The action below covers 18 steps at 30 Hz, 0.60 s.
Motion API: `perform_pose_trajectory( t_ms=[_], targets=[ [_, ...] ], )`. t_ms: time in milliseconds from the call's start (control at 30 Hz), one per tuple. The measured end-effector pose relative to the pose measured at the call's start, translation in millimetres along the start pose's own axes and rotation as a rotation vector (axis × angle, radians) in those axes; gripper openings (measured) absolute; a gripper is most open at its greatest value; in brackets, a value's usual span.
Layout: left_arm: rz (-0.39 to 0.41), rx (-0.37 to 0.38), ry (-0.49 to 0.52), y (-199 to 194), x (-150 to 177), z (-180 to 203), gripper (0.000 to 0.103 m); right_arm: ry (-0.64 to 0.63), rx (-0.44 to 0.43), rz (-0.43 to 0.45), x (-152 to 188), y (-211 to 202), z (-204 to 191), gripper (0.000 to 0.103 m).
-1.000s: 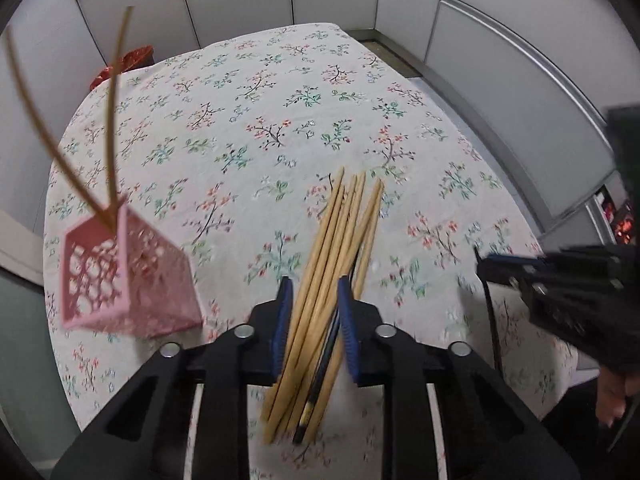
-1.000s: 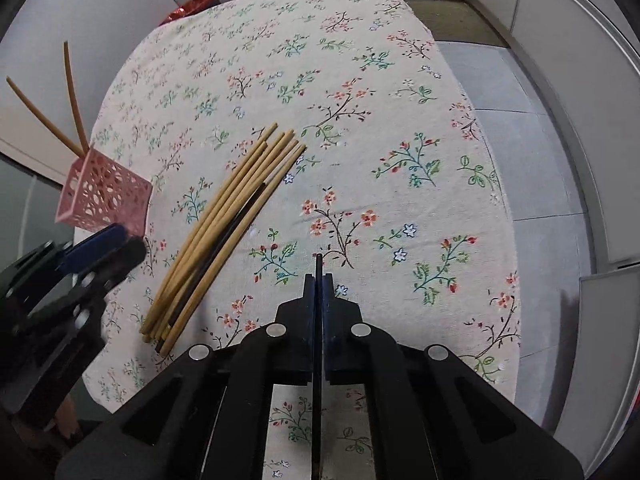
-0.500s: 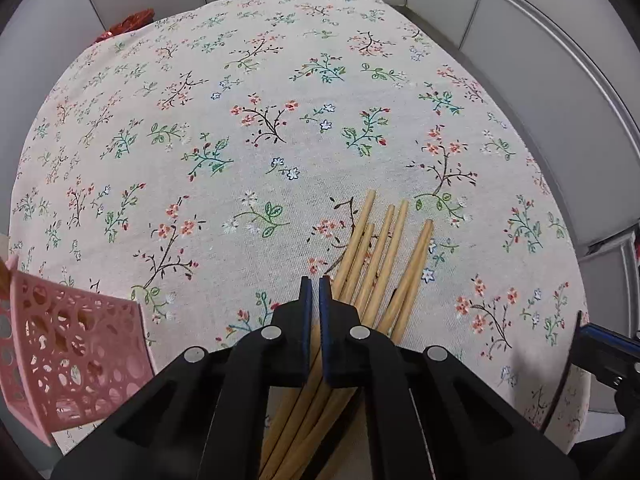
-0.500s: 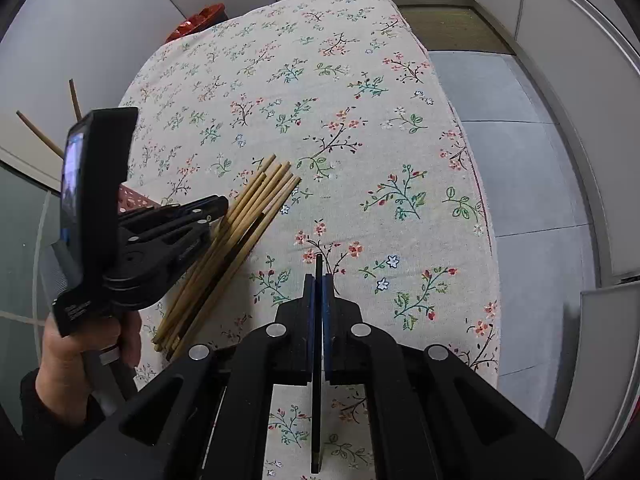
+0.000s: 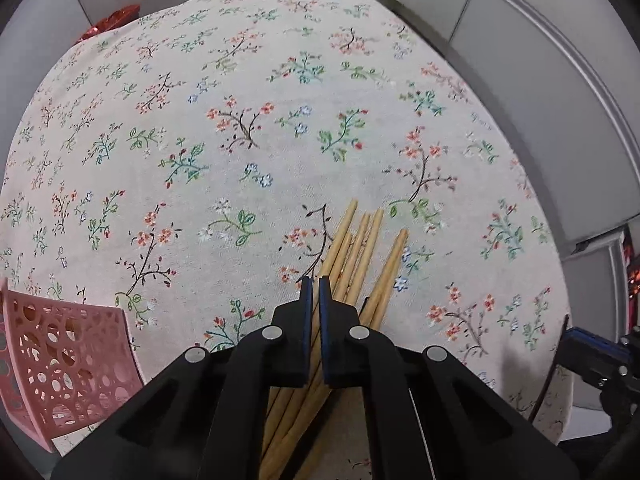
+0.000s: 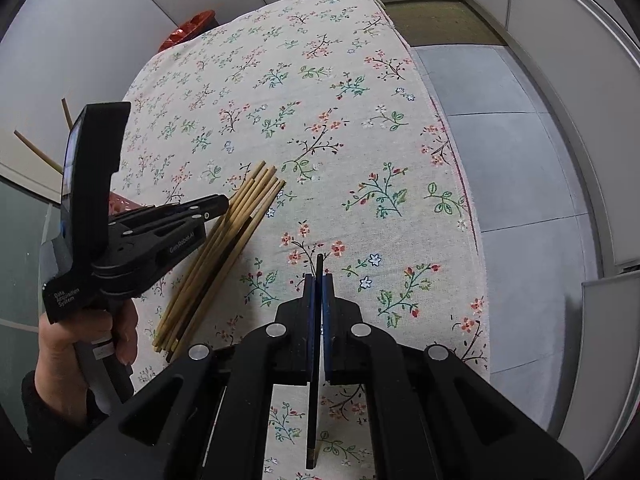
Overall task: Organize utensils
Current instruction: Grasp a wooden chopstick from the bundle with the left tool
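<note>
A bundle of wooden chopsticks lies on the flowered tablecloth, with one dark chopstick among them. My left gripper points steeply down on the bundle's left side. Its pads are shut on the leftmost wooden chopstick, which shows in the thin gap between them. My right gripper hovers to the right of the bundle, shut on a thin black chopstick that runs along its fingers. The pink perforated holder stands to the left, and two chopsticks stick up out of it.
The round table ends close on the right, with grey floor beyond. A red object sits past the table's far edge. A hand holds the left gripper's handle.
My left gripper came down and forward over the bundle, and its jaws went from open around the sticks to shut. The right gripper stayed shut on the black chopstick and drifted slightly.
</note>
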<state>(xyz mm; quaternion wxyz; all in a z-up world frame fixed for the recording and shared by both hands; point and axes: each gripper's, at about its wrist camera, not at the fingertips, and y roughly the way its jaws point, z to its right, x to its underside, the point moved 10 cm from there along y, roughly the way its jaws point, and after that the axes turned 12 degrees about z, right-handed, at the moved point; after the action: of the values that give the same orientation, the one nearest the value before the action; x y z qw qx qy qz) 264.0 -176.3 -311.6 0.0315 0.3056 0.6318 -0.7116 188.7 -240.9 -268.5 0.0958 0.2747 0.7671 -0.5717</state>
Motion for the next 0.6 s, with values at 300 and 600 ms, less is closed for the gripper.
perform_pose_trajectory(
  t_ms=[300,600],
  targets=[
    [0.064,-0.035,0.035,13.5,-12.3,2.1,0.014,-0.002,0.008,-0.008,1.3,3.7,-1.0,0.002],
    [0.111,-0.053,0.018,-9.3,-11.9,-9.2,0.010,0.003,0.015,0.010,-1.2,0.6,-1.0,0.002]
  ],
)
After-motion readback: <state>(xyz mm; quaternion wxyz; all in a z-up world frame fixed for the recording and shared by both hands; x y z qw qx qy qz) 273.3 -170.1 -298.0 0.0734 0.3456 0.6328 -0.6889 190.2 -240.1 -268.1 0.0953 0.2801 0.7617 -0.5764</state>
